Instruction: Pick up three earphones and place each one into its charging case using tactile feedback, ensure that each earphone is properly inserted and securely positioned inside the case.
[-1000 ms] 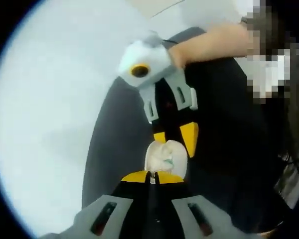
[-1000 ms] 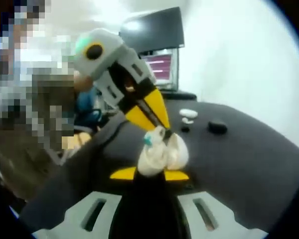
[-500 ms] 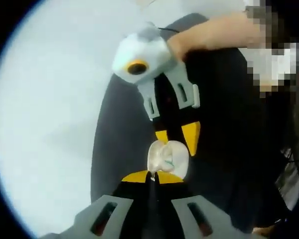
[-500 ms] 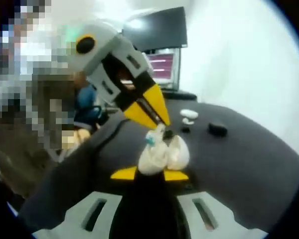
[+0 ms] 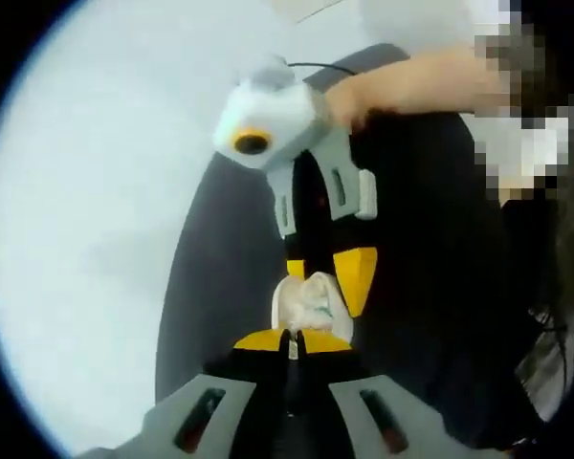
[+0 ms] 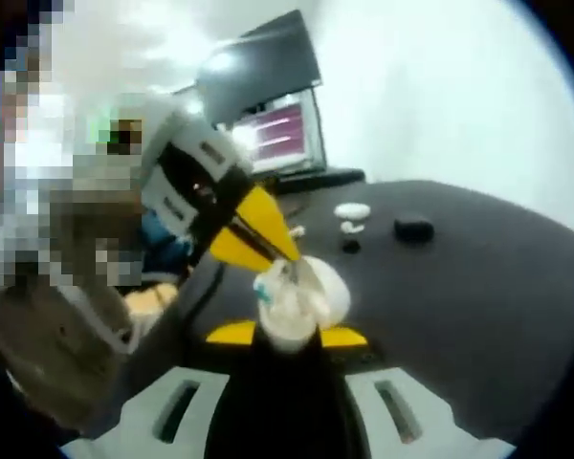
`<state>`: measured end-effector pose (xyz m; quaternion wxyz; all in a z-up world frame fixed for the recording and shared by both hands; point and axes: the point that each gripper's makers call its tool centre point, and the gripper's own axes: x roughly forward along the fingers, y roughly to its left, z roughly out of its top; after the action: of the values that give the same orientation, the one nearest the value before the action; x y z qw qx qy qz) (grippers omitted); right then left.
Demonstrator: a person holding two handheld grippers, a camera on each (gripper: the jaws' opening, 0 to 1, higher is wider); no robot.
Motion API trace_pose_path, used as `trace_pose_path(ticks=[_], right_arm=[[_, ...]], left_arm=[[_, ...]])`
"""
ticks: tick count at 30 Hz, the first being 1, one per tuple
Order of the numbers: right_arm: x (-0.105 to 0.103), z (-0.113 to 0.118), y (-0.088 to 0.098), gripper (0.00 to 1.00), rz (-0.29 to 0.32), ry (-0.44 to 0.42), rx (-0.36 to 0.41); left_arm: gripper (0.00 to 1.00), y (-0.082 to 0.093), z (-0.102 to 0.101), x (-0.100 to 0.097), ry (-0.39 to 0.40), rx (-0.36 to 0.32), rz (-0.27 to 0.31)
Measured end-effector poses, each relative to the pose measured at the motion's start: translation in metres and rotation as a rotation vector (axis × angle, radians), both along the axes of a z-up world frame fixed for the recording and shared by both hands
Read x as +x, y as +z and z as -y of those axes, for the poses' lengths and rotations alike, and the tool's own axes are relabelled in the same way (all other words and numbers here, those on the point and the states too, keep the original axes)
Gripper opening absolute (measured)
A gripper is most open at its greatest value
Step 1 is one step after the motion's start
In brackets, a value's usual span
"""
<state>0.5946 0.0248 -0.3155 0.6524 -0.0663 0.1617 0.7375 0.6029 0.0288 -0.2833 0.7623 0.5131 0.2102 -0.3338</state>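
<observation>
— Where's the earbud?

— At the open white charging case, twelve o'clock of the right gripper clamping it. Left gripper pinches the earphone; press gently, feel the seat.

— Others?

— Two o'clock on the dark worktop.

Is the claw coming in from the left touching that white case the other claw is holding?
Touching. In the right gripper view, the left claw has its yellow tips pressed into the open white case, which the right claw grips from below.

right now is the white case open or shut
Open. In the right gripper view the case shows its lid swung up above the right gripper, with the left gripper reaching into it.
</observation>
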Motion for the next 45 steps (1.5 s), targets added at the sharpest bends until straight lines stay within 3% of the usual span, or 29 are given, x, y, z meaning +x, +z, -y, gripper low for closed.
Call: trace_pose_path(ticks=[2, 4, 8, 10, 12, 15, 22, 25, 27, 33, 37, 42, 44, 45], right_arm=[[-0.002, 0.0, 0.001, 0.22, 0.044, 0.022, 0.017], [-0.003, 0.0, 0.001, 0.22, 0.05, 0.022, 0.016], [-0.004, 0.0, 0.001, 0.22, 0.098, 0.03, 0.019], [-0.004, 0.001, 0.001, 0.22, 0.107, 0.035, 0.019], [-0.003, 0.001, 0.001, 0.22, 0.104, 0.036, 0.021], [-0.004, 0.001, 0.001, 0.22, 0.114, 0.038, 0.022], [-0.004, 0.001, 0.001, 0.22, 0.125, 0.04, 0.022], [-0.003, 0.002, 0.001, 0.22, 0.117, 0.036, 0.022], [-0.002, 0.002, 0.001, 0.22, 0.119, 0.038, 0.022], [-0.003, 0.002, 0.001, 0.22, 0.124, 0.036, 0.023], [-0.004, 0.003, 0.0, 0.22, 0.127, 0.041, 0.017], [-0.003, 0.004, -0.001, 0.22, 0.124, 0.042, 0.013], [-0.003, 0.004, -0.001, 0.22, 0.124, 0.042, 0.013], [-0.003, 0.004, -0.001, 0.22, 0.126, 0.043, 0.013]], left_arm=[[0.02, 0.001, -0.002, -0.001, 0.01, -0.031, -0.013], [0.02, 0.006, -0.002, -0.001, 0.027, -0.067, -0.015], [0.02, 0.022, -0.018, 0.006, 0.113, -0.012, 0.062], [0.02, 0.019, -0.018, 0.003, 0.138, 0.004, 0.057], [0.02, 0.018, -0.013, -0.002, 0.158, -0.027, 0.049], [0.02, 0.019, -0.012, -0.003, 0.185, -0.023, 0.095], [0.02, 0.003, -0.005, -0.005, 0.213, -0.029, 0.049], [0.02, 0.004, -0.008, -0.002, 0.235, 0.025, 0.105], [0.02, -0.002, -0.006, -0.003, 0.246, 0.023, 0.101], [0.02, -0.001, -0.013, -0.005, 0.293, 0.054, 0.183], [0.02, -0.004, -0.006, -0.009, 0.274, -0.015, 0.172], [0.05, 0.008, 0.003, -0.018, 0.213, -0.255, 0.069], [0.06, 0.017, -0.001, -0.021, 0.188, -0.317, 0.055], [0.07, 0.02, -0.006, -0.021, 0.177, -0.309, 0.057]])
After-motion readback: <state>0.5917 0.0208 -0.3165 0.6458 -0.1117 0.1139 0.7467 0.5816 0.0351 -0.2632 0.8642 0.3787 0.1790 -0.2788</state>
